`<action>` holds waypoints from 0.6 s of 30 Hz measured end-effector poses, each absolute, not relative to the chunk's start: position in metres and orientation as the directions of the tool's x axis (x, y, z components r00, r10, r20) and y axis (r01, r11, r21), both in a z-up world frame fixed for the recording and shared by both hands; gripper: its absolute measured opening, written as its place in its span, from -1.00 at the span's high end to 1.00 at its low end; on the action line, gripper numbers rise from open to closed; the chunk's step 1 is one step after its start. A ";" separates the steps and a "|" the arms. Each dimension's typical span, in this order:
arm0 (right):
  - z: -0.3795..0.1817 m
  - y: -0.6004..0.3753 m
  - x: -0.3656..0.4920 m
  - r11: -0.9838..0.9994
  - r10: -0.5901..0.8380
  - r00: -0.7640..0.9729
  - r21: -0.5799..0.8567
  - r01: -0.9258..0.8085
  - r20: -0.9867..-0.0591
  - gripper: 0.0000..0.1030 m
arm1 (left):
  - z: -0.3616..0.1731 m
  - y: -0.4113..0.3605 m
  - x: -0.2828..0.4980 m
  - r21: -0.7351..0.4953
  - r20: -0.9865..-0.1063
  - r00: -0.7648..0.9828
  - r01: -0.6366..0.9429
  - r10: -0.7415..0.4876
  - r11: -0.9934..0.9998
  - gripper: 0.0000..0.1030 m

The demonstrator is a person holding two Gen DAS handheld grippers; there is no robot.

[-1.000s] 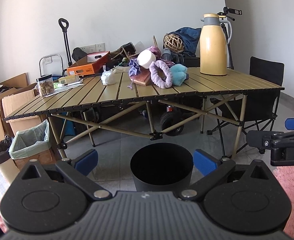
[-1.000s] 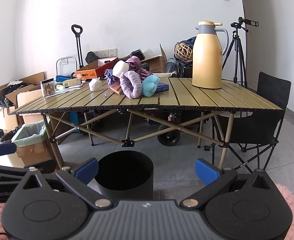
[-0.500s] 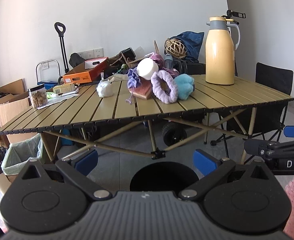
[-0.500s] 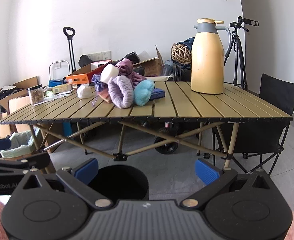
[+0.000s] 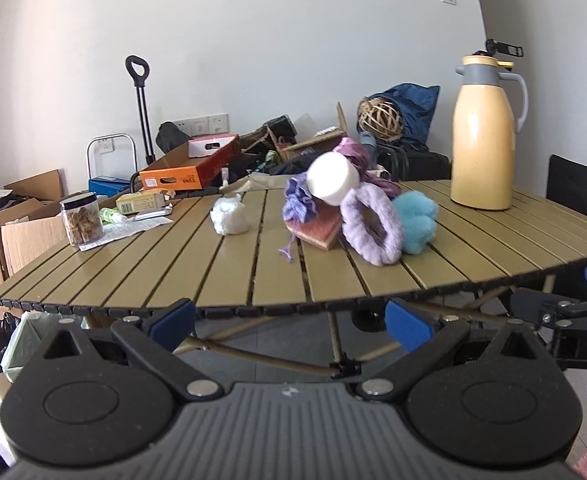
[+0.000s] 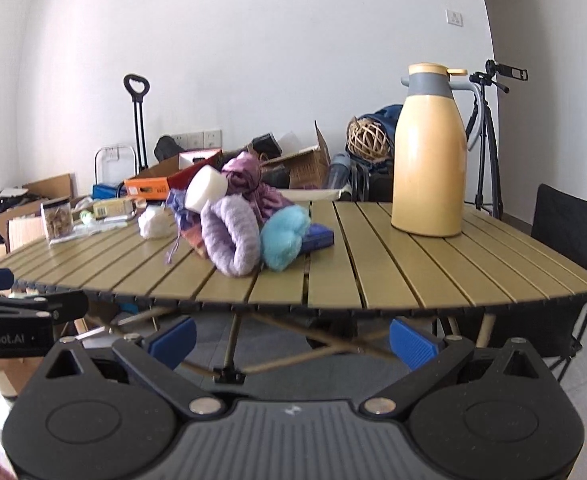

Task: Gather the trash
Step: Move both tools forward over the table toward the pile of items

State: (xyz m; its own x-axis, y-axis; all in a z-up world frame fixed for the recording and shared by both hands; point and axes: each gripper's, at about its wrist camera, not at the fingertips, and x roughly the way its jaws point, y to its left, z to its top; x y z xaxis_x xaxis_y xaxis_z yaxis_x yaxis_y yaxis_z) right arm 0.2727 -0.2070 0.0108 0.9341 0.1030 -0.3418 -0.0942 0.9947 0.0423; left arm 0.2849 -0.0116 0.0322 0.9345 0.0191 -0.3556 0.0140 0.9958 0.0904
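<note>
A crumpled white wad [image 5: 229,220] [image 6: 155,222] lies on the slatted olive table [image 5: 233,276] [image 6: 393,272], left of a pile with a purple fuzzy ring [image 5: 371,228] [image 6: 233,236], a turquoise fluffy thing [image 5: 415,218] [image 6: 283,236], a white roll [image 5: 333,178] [image 6: 205,190], a purple cloth pouch and a reddish sponge block [image 5: 319,230]. My left gripper [image 5: 289,322] and right gripper [image 6: 293,338] both stand open and empty, below and in front of the table's near edge. The right gripper's body shows at the right of the left wrist view.
A tall yellow thermos [image 5: 485,140] [image 6: 429,156] stands at the table's right. A jar of snacks [image 5: 82,220], papers and a small box sit at the left. Cardboard boxes, a lined bin [image 5: 21,344], a trolley handle, a tripod [image 6: 489,136] and a black chair [image 6: 573,240] surround the table.
Both grippers have risen and come closer to the table; the tabletop now fills the views and the black bucket on the floor has dropped out of sight.
</note>
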 end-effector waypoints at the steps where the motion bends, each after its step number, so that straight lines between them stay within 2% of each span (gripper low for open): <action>1: 0.013 -0.207 0.279 0.994 0.108 0.936 0.047 -0.098 -0.334 -1.00 | 0.034 -0.009 0.289 0.087 -0.350 0.936 0.006 0.025 0.996 -1.00; 11: 0.034 -0.193 0.337 0.993 0.115 0.961 0.019 -0.114 -0.252 -1.00 | 0.055 0.014 0.332 0.036 -0.286 0.955 -0.068 0.076 0.997 -1.00; 18: 0.036 -0.174 0.372 0.991 0.110 0.969 -0.044 -0.123 -0.223 -1.00 | 0.061 0.031 0.360 0.015 -0.280 0.955 -0.096 0.096 0.995 -1.00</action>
State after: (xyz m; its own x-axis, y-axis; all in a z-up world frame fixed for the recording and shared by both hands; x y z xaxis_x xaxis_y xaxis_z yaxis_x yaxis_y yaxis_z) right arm 0.3722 -0.1745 0.0363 0.9686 0.1102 -0.2227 -0.1228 0.9915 -0.0436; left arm 0.3604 0.0307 0.0608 0.9550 0.0961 -0.2804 -0.0959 0.9953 0.0146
